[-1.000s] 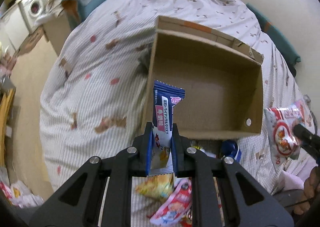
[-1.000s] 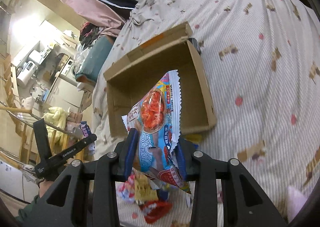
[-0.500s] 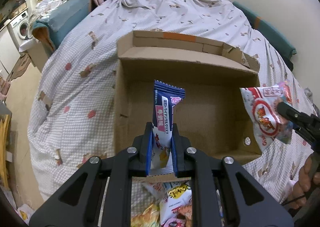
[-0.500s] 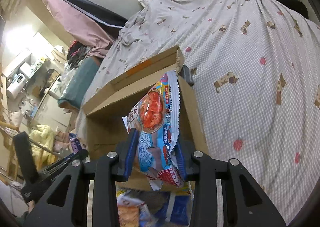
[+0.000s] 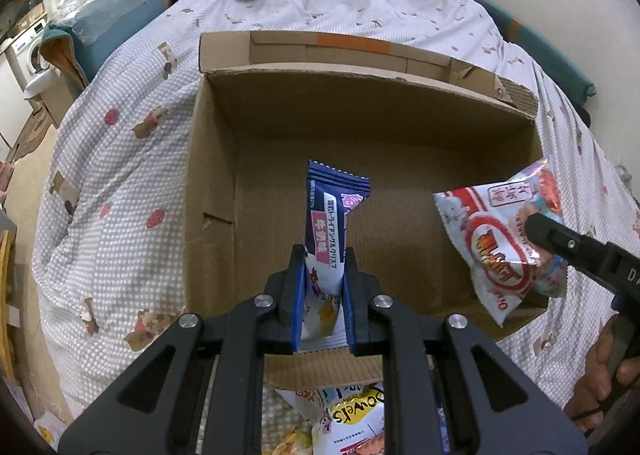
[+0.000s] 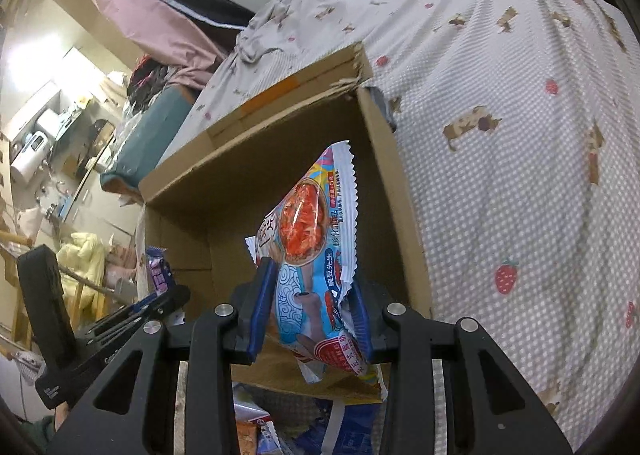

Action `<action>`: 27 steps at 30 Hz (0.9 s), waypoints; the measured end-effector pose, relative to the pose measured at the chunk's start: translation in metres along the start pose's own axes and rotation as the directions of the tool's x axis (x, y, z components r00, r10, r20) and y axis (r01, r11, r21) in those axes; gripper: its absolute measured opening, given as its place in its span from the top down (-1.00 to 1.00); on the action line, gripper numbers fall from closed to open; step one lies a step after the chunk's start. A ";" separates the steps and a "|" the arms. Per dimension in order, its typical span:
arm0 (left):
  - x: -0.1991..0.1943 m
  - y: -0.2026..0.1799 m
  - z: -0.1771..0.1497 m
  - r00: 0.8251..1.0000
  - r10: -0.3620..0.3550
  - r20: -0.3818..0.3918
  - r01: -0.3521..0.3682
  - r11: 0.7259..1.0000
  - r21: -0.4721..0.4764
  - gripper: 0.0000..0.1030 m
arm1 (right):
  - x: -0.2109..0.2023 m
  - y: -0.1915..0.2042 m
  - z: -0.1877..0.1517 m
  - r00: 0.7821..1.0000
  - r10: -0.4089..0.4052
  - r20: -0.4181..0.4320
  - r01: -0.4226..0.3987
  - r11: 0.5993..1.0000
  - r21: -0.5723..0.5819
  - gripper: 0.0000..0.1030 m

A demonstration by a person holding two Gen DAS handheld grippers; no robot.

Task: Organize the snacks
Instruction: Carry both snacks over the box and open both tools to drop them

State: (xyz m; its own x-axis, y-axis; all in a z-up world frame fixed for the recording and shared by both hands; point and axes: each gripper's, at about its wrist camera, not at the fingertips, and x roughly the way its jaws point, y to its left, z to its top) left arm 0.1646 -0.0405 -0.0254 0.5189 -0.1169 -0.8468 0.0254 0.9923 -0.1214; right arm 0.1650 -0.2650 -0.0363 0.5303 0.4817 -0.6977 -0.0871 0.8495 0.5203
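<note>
Above the empty cardboard box (image 5: 360, 183) on the bed (image 5: 120, 175), the left hand-held gripper (image 5: 323, 307) clamps an upright blue snack bar (image 5: 334, 223) mid-box, while the right hand-held gripper (image 6: 312, 319) clamps a larger chip packet (image 6: 316, 247) near the right wall, both directly over the floor.
</note>
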 end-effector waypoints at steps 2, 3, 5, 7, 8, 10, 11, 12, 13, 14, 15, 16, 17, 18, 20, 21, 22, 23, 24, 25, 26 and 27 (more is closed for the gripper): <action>0.003 0.001 -0.001 1.000 0.000 -0.008 0.000 1.000 -0.004 0.74 | 0.004 0.002 -0.001 1.000 -0.005 -0.009 0.005 1.000 -0.010 0.27; 0.004 0.001 -0.001 1.000 0.001 -0.013 -0.001 1.000 -0.003 0.74 | 0.006 0.003 -0.002 1.000 -0.006 -0.016 0.006 1.000 -0.016 0.27; 0.007 0.001 -0.002 1.000 0.004 -0.018 -0.004 1.000 0.002 0.74 | 0.010 0.007 -0.004 0.999 -0.007 -0.031 0.006 0.999 -0.035 0.27; 0.008 0.001 -0.002 1.000 0.005 -0.019 -0.005 1.000 0.002 0.74 | 0.011 0.011 -0.005 0.999 -0.013 -0.032 0.011 0.998 -0.061 0.26; 0.007 0.001 -0.003 1.000 0.004 -0.018 -0.004 1.000 0.000 0.74 | 0.010 0.013 -0.005 0.999 -0.013 -0.032 0.011 0.998 -0.067 0.25; 0.005 0.000 -0.003 1.000 0.000 -0.012 0.000 1.000 -0.003 0.73 | 0.008 0.015 -0.005 1.000 -0.012 -0.027 0.010 0.997 -0.075 0.22; 0.004 -0.001 -0.003 1.000 0.000 -0.009 0.000 1.000 -0.001 0.73 | 0.008 0.015 -0.006 1.000 -0.010 -0.026 0.008 0.997 -0.076 0.22; 0.003 -0.002 -0.003 1.000 0.002 -0.005 -0.002 1.000 0.006 0.73 | 0.007 0.016 -0.006 1.000 -0.007 -0.024 0.006 0.997 -0.078 0.22; 0.002 -0.003 -0.003 1.000 0.002 -0.001 -0.002 1.000 0.013 0.73 | 0.006 0.016 -0.006 1.000 -0.005 -0.025 0.003 0.997 -0.080 0.22; 0.001 -0.004 -0.003 1.000 0.001 0.001 -0.001 1.000 0.019 0.73 | 0.006 0.016 -0.006 1.000 -0.004 -0.026 0.002 0.997 -0.080 0.22; 0.000 -0.005 -0.003 1.000 0.002 0.004 -0.002 1.000 0.025 0.72 | 0.006 0.017 -0.006 1.000 -0.004 -0.027 0.001 0.997 -0.079 0.22; -0.001 -0.006 -0.003 1.000 0.004 0.005 -0.004 1.000 0.028 0.71 | 0.006 0.016 -0.006 1.000 -0.002 -0.028 0.000 0.997 -0.077 0.22; -0.001 -0.006 -0.003 1.000 0.004 0.003 -0.005 1.000 0.031 0.70 | 0.006 0.016 -0.006 1.000 0.001 -0.027 -0.003 0.997 -0.075 0.22; -0.001 -0.006 -0.003 1.000 0.005 0.003 -0.005 1.000 0.028 0.70 | 0.005 0.016 -0.006 1.000 0.002 -0.026 -0.004 0.997 -0.074 0.22; -0.003 -0.003 -0.003 1.000 0.002 0.004 -0.002 1.000 0.011 0.69 | 0.004 0.016 -0.005 1.000 0.008 -0.022 -0.009 0.997 -0.072 0.22; -0.003 -0.002 -0.003 1.000 0.001 0.004 -0.001 1.000 0.004 0.69 | 0.003 0.016 -0.005 1.000 0.011 -0.019 -0.012 0.997 -0.072 0.22; -0.004 -0.001 -0.003 1.000 0.000 0.002 0.000 1.000 -0.001 0.65 | 0.001 0.017 -0.004 1.000 0.014 -0.015 -0.015 0.997 -0.074 0.22; -0.004 0.000 -0.003 1.000 -0.001 0.002 0.001 1.000 -0.003 0.60 | 0.000 0.017 -0.004 1.000 0.016 -0.012 -0.017 0.997 -0.078 0.21; -0.006 0.000 -0.003 1.000 -0.003 0.005 0.003 1.000 -0.005 0.44 | -0.001 0.018 -0.003 1.000 0.014 -0.005 -0.015 0.996 -0.083 0.20; -0.008 0.000 -0.003 1.000 -0.006 0.012 0.006 1.000 -0.007 0.25 | -0.003 0.019 -0.003 1.000 0.014 0.001 -0.014 0.996 -0.087 0.12; -0.010 -0.001 -0.004 1.000 -0.006 0.019 0.006 1.000 -0.007 0.14 | -0.005 0.021 -0.002 1.000 0.015 0.014 -0.013 0.996 -0.093 -0.01; -0.012 -0.001 -0.004 1.000 0.000 0.028 0.000 1.000 -0.006 -0.12 | -0.009 0.021 -0.002 0.999 0.013 0.030 -0.010 0.995 -0.097 -0.08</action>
State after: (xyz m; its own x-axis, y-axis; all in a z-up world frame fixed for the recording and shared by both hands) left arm 0.1552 -0.0406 -0.0168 0.5426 -0.1159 -0.8320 0.0202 0.9919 -0.1251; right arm 0.1569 -0.2507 -0.0199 0.5543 0.4857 -0.6759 -0.1740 0.8618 0.4765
